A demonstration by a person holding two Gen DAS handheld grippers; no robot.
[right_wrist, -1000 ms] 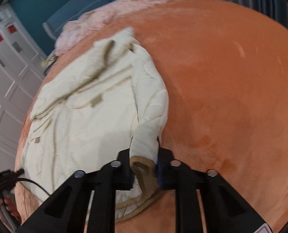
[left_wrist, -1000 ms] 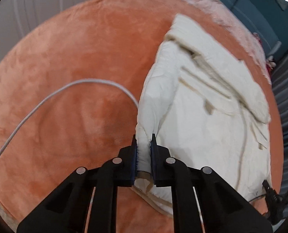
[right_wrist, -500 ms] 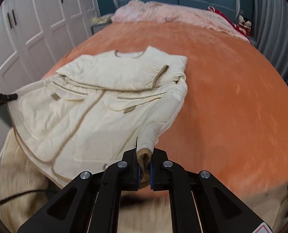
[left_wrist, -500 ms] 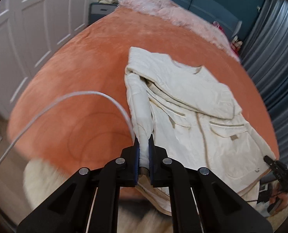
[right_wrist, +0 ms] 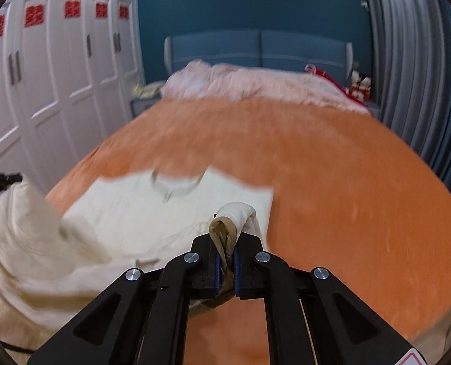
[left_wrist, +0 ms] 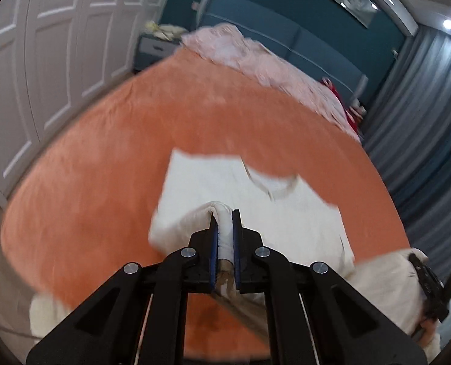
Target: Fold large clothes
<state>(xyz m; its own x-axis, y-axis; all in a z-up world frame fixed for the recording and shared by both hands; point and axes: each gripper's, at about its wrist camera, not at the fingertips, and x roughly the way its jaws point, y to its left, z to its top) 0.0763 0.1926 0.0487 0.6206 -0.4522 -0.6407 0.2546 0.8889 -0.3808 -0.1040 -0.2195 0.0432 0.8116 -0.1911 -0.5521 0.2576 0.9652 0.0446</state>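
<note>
From the left wrist view, the left gripper [left_wrist: 224,234] has its fingers pinched narrow on a bunched fold of the cream padded cotton jacket [left_wrist: 255,213], with a brownish trim edge showing low between them. The jacket's collar end lies flat on the orange plush bed cover [left_wrist: 103,167], neckline toward the pink fluffy blanket [left_wrist: 255,60] at the head of the bed, while the nearer part rises off the cover to the fingers. At the lower right of the jacket, the right gripper [left_wrist: 429,286] shows as a dark shape against more lifted cream cloth; its fingers cannot be read from here.

From the right wrist view, the right gripper [right_wrist: 225,261] has its fingers closed narrow on a cream cuff-like roll with tan lining, part of the same jacket [right_wrist: 164,213]. The collar end again lies on the bed cover [right_wrist: 347,182], pointing toward the pink blanket [right_wrist: 255,85]. Left of the jacket's flat part, a big hump of cloth hangs up toward the left gripper [right_wrist: 0,179], seen only as a black tip at the frame edge.

As a judgement, a fold is under way, not finished: the near part is raised at two held points but not yet laid over the collar half. Left to do: carry it across, lay it down flat, release, and probably make further folds.
</note>
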